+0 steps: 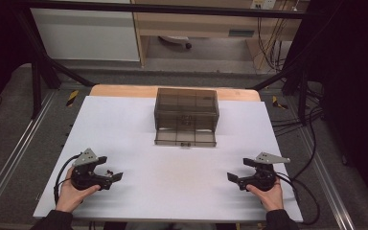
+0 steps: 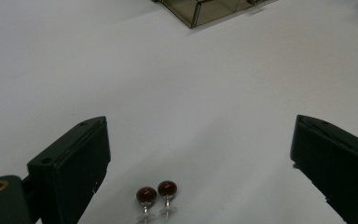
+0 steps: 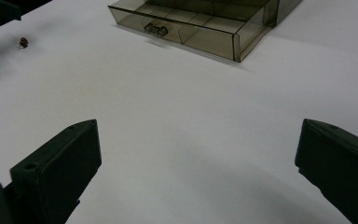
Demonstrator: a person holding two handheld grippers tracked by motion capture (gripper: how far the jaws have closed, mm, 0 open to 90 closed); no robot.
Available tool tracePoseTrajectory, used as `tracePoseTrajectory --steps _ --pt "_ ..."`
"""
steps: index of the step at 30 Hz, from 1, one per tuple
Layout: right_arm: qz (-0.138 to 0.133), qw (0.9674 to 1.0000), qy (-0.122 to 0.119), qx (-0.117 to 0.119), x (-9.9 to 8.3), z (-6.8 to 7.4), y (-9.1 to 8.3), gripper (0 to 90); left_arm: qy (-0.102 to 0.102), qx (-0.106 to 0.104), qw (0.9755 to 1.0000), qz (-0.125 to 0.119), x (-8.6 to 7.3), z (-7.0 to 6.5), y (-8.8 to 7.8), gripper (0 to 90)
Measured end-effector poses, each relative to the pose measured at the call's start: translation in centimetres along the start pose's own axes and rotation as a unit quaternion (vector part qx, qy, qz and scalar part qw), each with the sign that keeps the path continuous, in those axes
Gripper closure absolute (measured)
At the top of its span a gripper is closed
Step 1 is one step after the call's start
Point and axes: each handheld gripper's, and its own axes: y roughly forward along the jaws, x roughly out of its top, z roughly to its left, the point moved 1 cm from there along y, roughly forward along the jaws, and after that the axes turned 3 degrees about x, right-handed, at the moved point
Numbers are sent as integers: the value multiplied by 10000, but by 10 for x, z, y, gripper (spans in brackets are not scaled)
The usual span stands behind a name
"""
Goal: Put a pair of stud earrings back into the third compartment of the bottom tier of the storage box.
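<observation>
Left gripper [image 1: 109, 167] low over the white worktop [image 1: 172, 182], jaws wide, nothing held; pair of dark red ball earrings [image 2: 156, 192] lying on the worktop between them, untouched. Right gripper [image 1: 242, 169] likewise, jaws wide and empty. Smoked plastic drawer box [image 1: 187, 108] at the far middle, bottom drawer [image 1: 186, 138] pulled out.

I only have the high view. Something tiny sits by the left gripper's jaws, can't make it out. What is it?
Observer: In the left gripper view it's a pair of earrings, dark red round beads on clear posts, lying side by side on the white table.
Operator: Is the left gripper on them?
Observer: No. The left gripper has its jaws wide apart and the earrings lie on the table between them, untouched by either.
Operator: The drawer of the box, anything in it?
Observer: The right gripper view shows the smoky drawer pulled out, split by dividers; the compartments that show look empty. The right gripper is open too, nothing between its jaws.
</observation>
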Motion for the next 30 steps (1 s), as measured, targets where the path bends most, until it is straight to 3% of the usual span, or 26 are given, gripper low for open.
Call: tracePoseTrajectory --steps 14,23,30 --pt "104 9999 -18 -54 -1 0 1 8 -52 107 9999 102 -2 4 -8 66" --pt "132 9999 -23 -72 -1 0 1 8 -186 295 9992 193 -5 10 -15 94" --pt "200 9998 -39 -88 -2 0 2 9 -229 504 9980 320 -6 15 -21 164"
